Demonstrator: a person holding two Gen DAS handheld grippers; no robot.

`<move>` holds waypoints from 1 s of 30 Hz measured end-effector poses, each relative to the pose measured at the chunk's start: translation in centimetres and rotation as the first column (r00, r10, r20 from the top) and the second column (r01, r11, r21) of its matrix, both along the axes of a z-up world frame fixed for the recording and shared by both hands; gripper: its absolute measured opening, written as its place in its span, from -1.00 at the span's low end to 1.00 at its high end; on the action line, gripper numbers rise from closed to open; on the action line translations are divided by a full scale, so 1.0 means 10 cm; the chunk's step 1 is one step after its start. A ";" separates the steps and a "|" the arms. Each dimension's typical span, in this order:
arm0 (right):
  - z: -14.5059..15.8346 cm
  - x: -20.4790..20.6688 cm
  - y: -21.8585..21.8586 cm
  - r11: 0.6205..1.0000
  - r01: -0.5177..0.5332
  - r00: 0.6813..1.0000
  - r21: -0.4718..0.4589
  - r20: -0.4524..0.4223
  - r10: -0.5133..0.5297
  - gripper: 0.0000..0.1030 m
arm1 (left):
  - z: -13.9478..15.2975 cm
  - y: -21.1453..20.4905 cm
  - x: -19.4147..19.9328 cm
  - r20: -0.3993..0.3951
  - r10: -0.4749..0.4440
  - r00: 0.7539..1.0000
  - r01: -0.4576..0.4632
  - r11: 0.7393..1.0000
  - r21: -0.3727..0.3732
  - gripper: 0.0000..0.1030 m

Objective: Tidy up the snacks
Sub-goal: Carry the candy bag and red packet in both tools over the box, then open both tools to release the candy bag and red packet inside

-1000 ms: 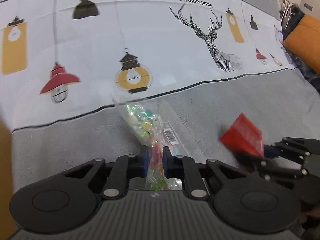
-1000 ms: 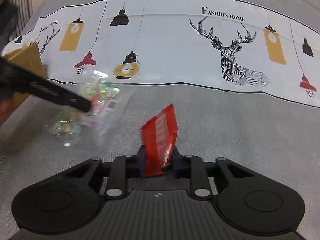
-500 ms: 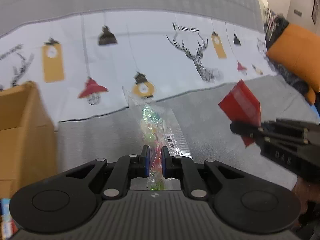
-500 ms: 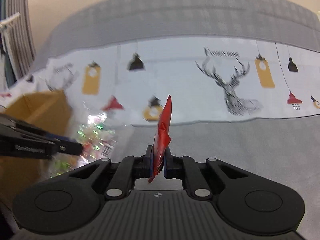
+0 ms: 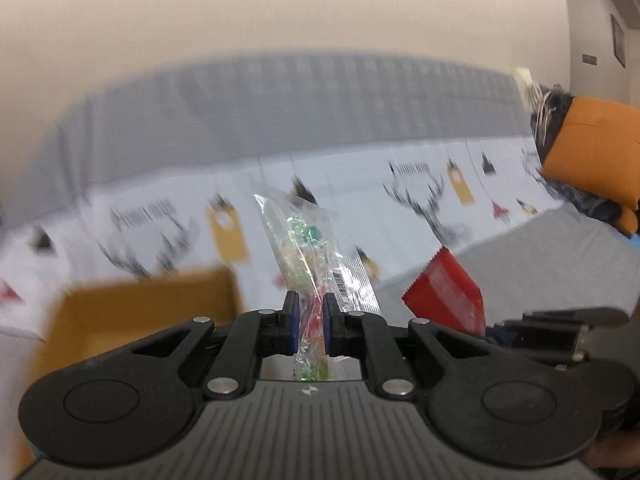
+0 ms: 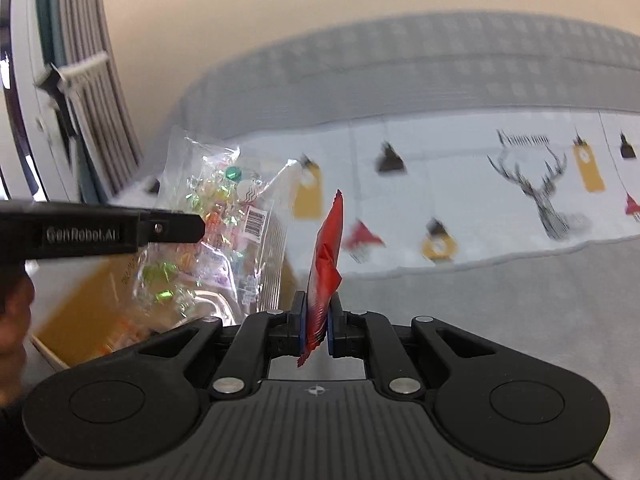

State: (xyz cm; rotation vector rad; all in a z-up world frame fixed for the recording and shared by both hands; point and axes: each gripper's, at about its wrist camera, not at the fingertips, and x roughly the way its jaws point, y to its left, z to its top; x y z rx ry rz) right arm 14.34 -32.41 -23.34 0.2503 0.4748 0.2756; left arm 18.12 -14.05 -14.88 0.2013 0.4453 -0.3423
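Observation:
My left gripper (image 5: 308, 322) is shut on a clear bag of coloured candies (image 5: 308, 240) and holds it up in the air. The bag also shows in the right wrist view (image 6: 212, 232), hanging over an open cardboard box (image 6: 80, 312). My right gripper (image 6: 316, 322) is shut on a red snack packet (image 6: 326, 260), held upright and edge-on above the grey cloth. The red packet shows in the left wrist view (image 5: 444, 300), to the right of the candy bag. The box (image 5: 132, 312) lies below and left of the left gripper.
A grey bed cover with a white band of printed lamps and deer (image 6: 520, 184) spreads ahead. An orange cushion (image 5: 592, 152) and dark clothes lie at the far right. A window frame with a grey blind (image 6: 68, 80) stands at the left.
Both grippers have lifted their packets higher and swung left toward the cardboard box. The candy bag now hangs over the box. Both views have tilted up to show the wall.

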 end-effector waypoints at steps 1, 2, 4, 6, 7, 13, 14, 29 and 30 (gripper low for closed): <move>0.13 -0.03 0.11 1.000 -0.006 1.000 0.016 0.030 0.005 -0.81 | 0.08 0.09 -0.07 0.032 0.003 0.999 -0.004 1.000 0.004 -0.76; 0.23 -0.05 0.20 1.000 -0.011 0.999 0.025 0.052 0.010 -0.81 | 0.18 0.21 -0.14 0.058 0.010 0.998 -0.010 1.000 -0.003 -0.76; 0.46 -0.08 0.43 0.999 -0.031 0.995 0.023 0.100 0.028 -0.81 | 0.34 0.44 -0.25 0.084 0.020 0.996 -0.018 0.999 -0.029 -0.76; 0.69 -0.12 0.67 0.998 -0.064 0.987 0.004 0.146 0.062 -0.81 | 0.46 0.70 -0.32 0.106 0.041 0.994 -0.035 0.998 -0.061 -0.76; 0.79 -0.13 0.79 0.997 -0.078 0.983 -0.008 0.165 0.078 -0.81 | 0.50 0.82 -0.34 0.112 0.050 0.992 -0.042 0.996 -0.077 -0.76; 1.05 -0.02 1.37 0.987 -0.154 0.970 -0.041 0.183 0.159 -0.81 | 0.46 1.42 -0.32 0.105 0.122 0.987 -0.105 0.982 -0.154 -0.76; 1.02 0.03 1.46 0.985 -0.164 0.970 -0.053 0.173 0.171 -0.81 | 0.41 1.50 -0.28 0.088 0.129 0.988 -0.114 0.980 -0.161 -0.76; -0.11 0.64 2.16 0.975 -0.220 0.961 -0.040 -0.182 0.209 -0.81 | -0.93 2.17 0.46 -0.268 0.227 0.936 -0.264 0.958 -0.111 -0.76; -0.17 0.67 2.19 0.974 -0.223 0.956 -0.037 -0.201 0.211 -0.81 | -1.01 2.20 0.49 -0.291 0.233 0.928 -0.273 0.956 -0.105 -0.76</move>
